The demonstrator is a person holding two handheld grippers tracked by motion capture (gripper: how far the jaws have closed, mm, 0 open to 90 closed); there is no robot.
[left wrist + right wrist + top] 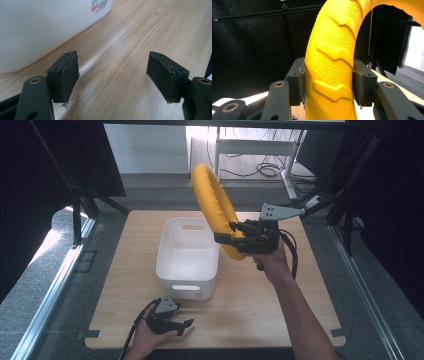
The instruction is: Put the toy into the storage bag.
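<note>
R hand-held gripper (328, 83) clamped on yellow ring (332, 50); L hand-held gripper (112, 80) wide apart, empty, above table (140, 32).

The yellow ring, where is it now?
The yellow ring is held upright in the right tongs, above the table's right-centre, beside the white bin.

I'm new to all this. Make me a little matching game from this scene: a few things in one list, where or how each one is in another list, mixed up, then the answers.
Things:
1. yellow ring
2. white bin
3. left gripper
4. right gripper

States:
A. open, fingers apart, low over the table near its front edge
B. standing on the table, nothing inside
C. held up in the air
D. shut on the ring

Pairs: 1-C, 2-B, 3-A, 4-D
</note>
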